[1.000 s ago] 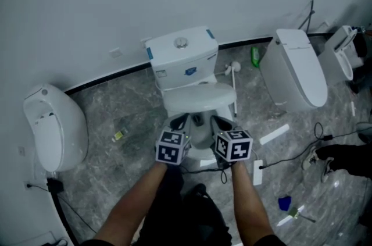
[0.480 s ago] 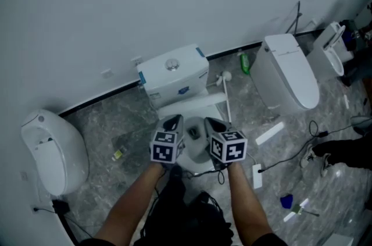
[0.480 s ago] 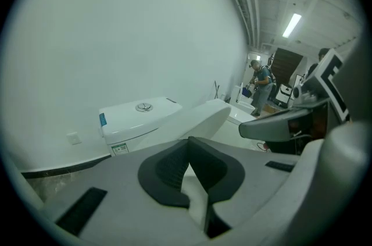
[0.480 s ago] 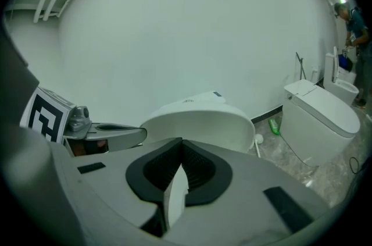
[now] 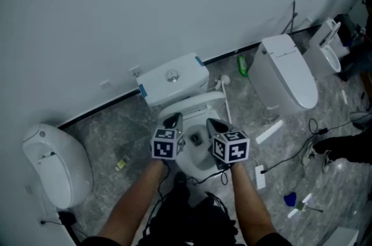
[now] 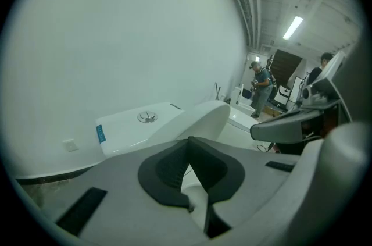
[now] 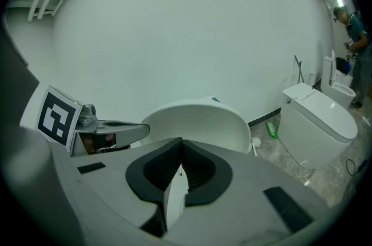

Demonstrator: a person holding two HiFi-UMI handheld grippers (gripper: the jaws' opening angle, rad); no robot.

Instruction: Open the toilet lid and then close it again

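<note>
**Operator:** Where does the white oval plastic toilet lid [image 5: 195, 102] lie from me?

**Spotter:** Straight ahead of both your grippers. It is part-raised and tilts back toward the white ceramic cistern [image 5: 173, 77] at the wall, and its hinge line runs side to side across you. Your left gripper [image 5: 173, 119] and right gripper [image 5: 211, 123] sit side by side at its front edge, equally near, jaws closed on nothing.

**Operator:** Are the tips touching it?

**Spotter:** I can't tell. Around you is grey marbled floor [image 5: 110, 123], and a second white toilet [image 5: 288, 73] stands well apart on your right.
</note>
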